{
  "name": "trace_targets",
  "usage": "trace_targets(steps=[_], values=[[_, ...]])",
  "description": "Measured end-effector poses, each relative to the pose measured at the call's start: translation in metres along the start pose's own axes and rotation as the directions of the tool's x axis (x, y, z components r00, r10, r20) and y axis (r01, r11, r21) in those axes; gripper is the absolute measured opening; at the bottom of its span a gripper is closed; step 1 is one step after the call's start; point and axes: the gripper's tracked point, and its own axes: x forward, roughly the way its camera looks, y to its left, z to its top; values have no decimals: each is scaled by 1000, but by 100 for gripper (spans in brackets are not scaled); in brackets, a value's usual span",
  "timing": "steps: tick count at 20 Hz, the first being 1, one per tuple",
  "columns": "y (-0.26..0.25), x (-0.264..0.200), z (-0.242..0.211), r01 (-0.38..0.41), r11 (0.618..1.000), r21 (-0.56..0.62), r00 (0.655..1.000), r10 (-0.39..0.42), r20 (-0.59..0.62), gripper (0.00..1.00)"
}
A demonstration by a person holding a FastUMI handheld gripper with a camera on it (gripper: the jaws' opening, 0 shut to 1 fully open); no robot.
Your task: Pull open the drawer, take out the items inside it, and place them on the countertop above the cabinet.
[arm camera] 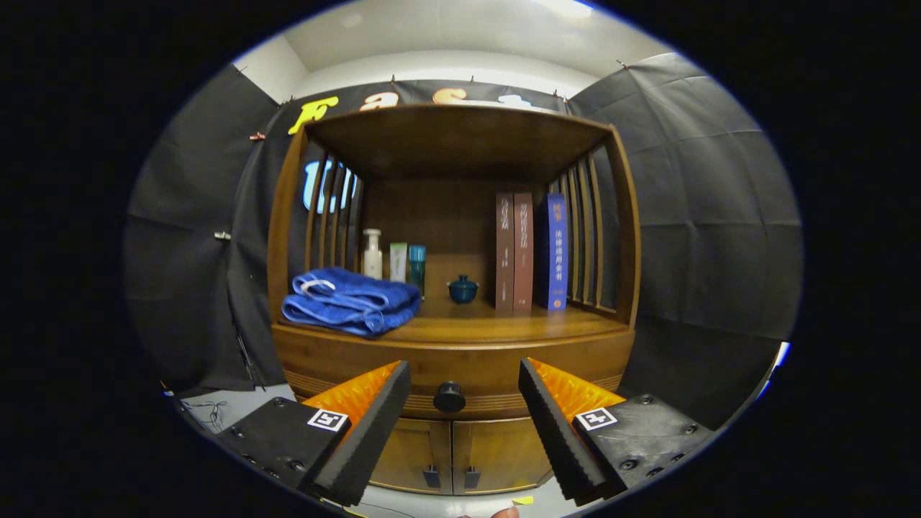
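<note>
The drawer (453,363) sits closed in the front of the wooden cabinet (453,446), just under the tabletop (504,327), and its round dark knob (449,397) lies in the gap between the two fingers, a little beyond their tips. The tool (464,378) is spread wide and grips nothing; its black ribbed pads (374,432) face each other on either side of the knob, with orange backing behind them. Below the drawer, two cabinet doors (453,450) meet at the middle, each with a small dark pull. On the tabletop, a folded blue towel (350,300) lies at the left front corner. Behind it, against the back panel, stand a white pump bottle (372,254), a pale tube (398,262) and a teal container (416,266) in a close row. A small dark blue lidded pot (463,289) sits near the middle, apart from them. To its right three books (531,252) stand upright side by side, two brown and one blue, close to the slatted right side of the shelf frame (453,137) that roofs the tabletop.
</note>
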Motion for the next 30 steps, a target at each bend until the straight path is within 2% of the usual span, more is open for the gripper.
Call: trace_targets(steps=[4,10,15,17,18,19,21,30], values=[[7,48,-51,0,1000,-12,995,-1,-96,99],[18,79,-80,-14,1000,10,988,15,-153,99],[22,87,-92,-33,999,9,989,34,-147,56],[20,85,-86,-30,999,-13,989,28,-146,48],[21,83,-85,-30,1000,-7,989,28,-144,48],[20,87,-85,-33,999,3,988,33,-148,41],[20,85,-88,-36,999,5,987,36,-158,33],[15,20,-87,-26,999,31,986,30,-166,32]])
